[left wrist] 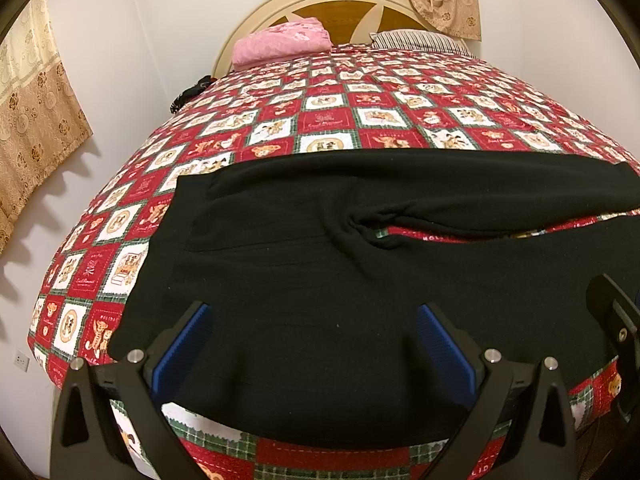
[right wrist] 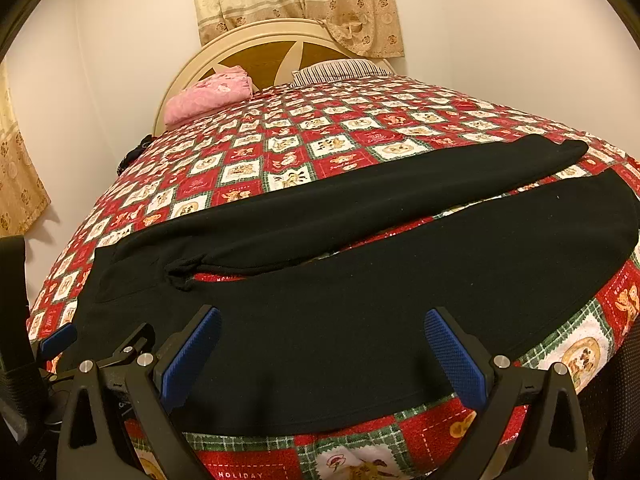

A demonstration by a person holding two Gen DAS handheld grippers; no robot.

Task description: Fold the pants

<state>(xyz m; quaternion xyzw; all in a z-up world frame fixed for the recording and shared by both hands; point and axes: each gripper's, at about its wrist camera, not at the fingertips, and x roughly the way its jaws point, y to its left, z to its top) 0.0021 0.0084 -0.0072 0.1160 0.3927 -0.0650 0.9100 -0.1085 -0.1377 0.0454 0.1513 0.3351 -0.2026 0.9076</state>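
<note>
Black pants [left wrist: 320,272] lie flat across the near part of a bed with a red, white and green patchwork quilt [left wrist: 328,116]. The waist is at the left, and the two legs [right wrist: 400,200] run to the right with a strip of quilt showing between them. My left gripper [left wrist: 314,320] hovers open over the waist and seat area near the front edge. My right gripper [right wrist: 322,324] stands open over the near leg [right wrist: 440,264], with nothing between its blue pads [right wrist: 456,356]. The left gripper [right wrist: 60,338] also shows at the left edge of the right wrist view.
A pink folded cloth [left wrist: 280,42] and a striped pillow [left wrist: 416,40] rest by the round headboard [left wrist: 332,4]. Patterned curtains [right wrist: 296,0] hang behind the bed and on the left wall. A dark item [left wrist: 192,92] sits at the bed's left edge.
</note>
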